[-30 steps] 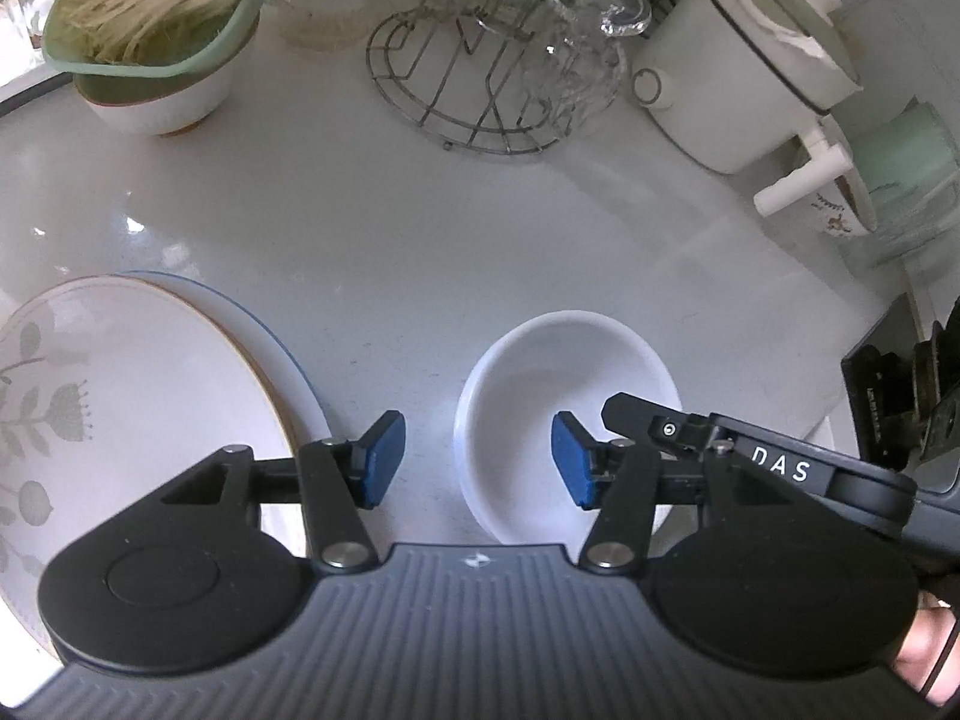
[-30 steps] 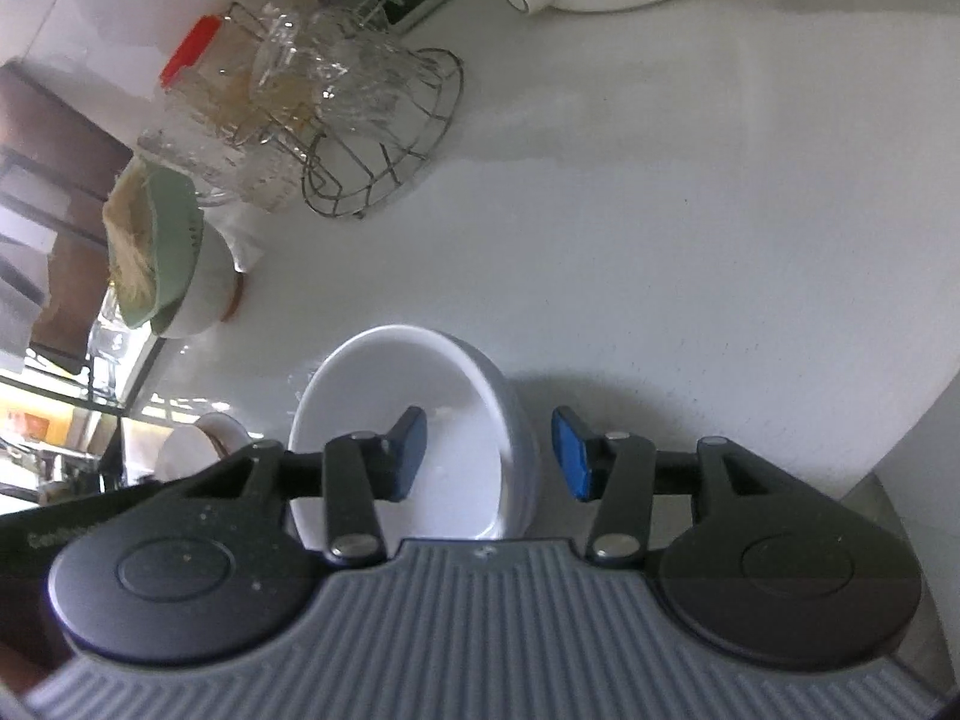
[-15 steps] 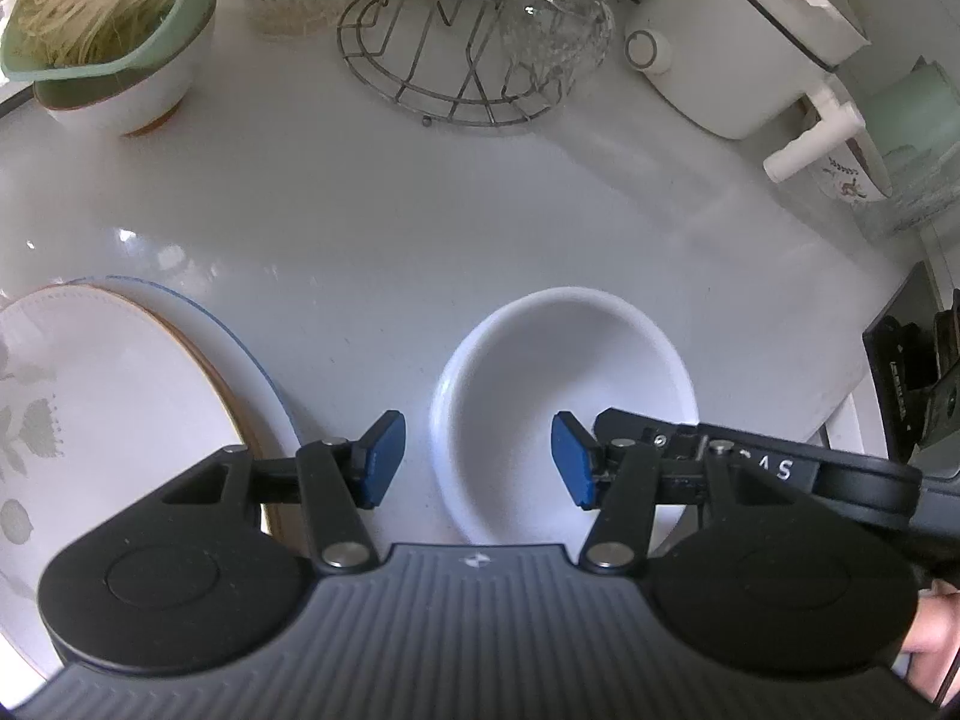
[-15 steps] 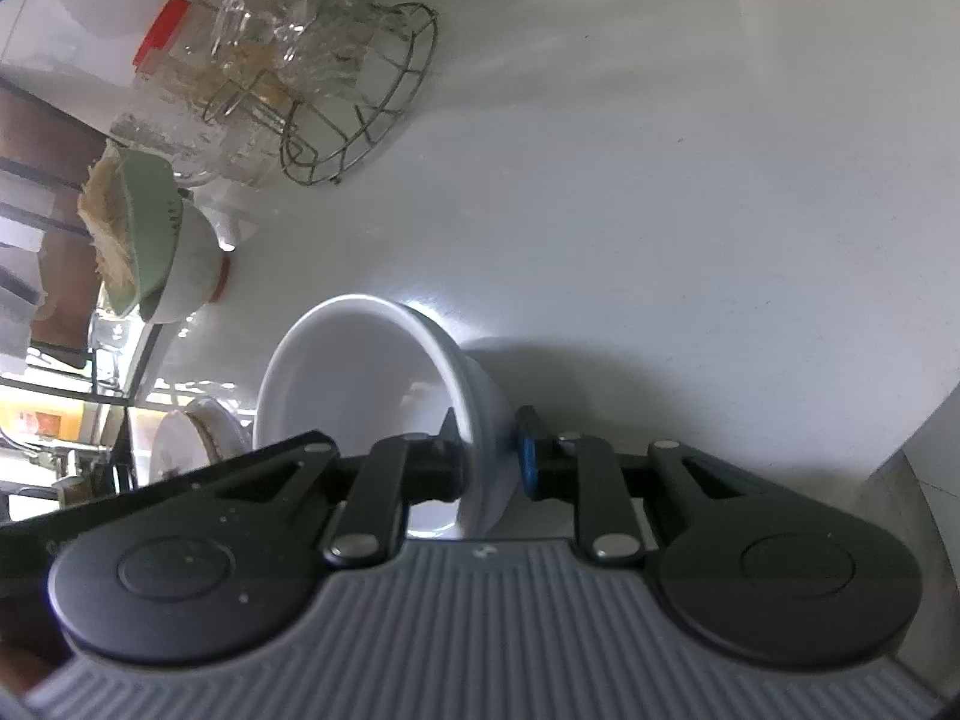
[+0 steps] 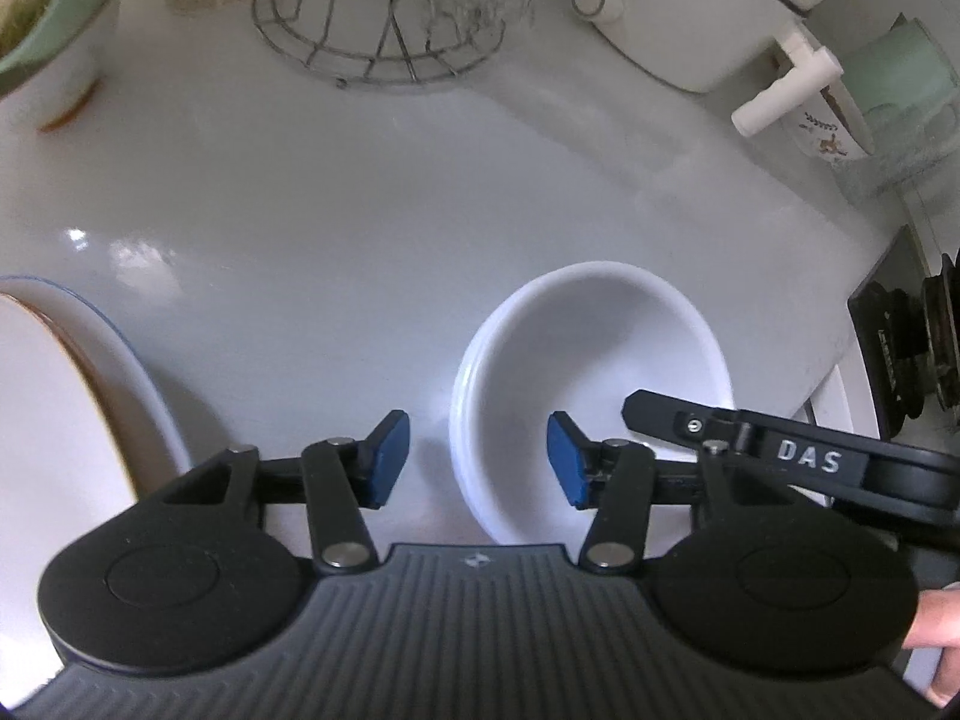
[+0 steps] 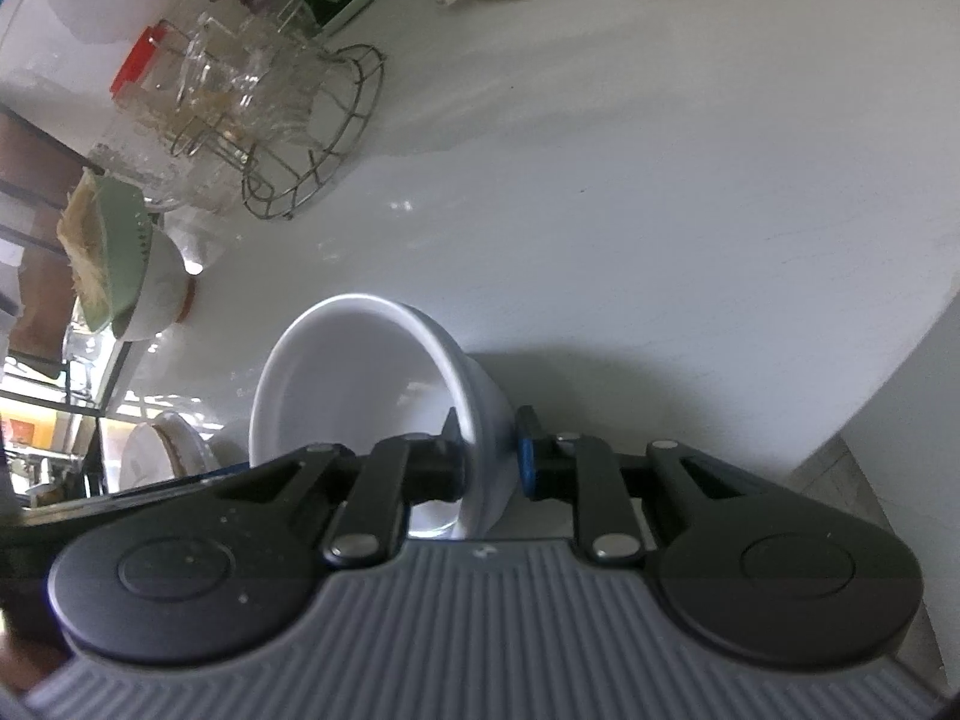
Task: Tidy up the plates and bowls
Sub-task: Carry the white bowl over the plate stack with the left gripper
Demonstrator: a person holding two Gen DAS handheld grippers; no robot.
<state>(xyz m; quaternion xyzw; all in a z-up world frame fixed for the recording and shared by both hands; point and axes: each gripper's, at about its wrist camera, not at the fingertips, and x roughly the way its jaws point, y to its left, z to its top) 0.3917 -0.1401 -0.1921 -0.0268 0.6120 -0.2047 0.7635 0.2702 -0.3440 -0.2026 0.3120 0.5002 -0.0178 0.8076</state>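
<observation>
A white bowl (image 5: pixel 594 360) sits low right of centre in the left wrist view; it also shows in the right wrist view (image 6: pixel 360 384), tilted with its mouth to the left. My right gripper (image 6: pixel 491 468) is shut on the bowl's rim, one finger inside and one outside; it also shows in the left wrist view (image 5: pixel 666 414). My left gripper (image 5: pixel 478 459) is open and empty, just in front of the bowl. Stacked plates (image 5: pixel 114 384) lie at the left; they also show in the right wrist view (image 6: pixel 162 450).
At the back of the white counter (image 5: pixel 360 192) stand a wire rack with glasses (image 5: pixel 384 30), a green strainer on a white bowl (image 5: pixel 54 30), a white appliance (image 5: pixel 708 12) and mugs (image 5: pixel 852 102). The counter edge and a stove (image 5: pixel 912 360) are at the right.
My right gripper has closed on the bowl's rim and tilted the bowl up. The left gripper has drifted left and stays open.
</observation>
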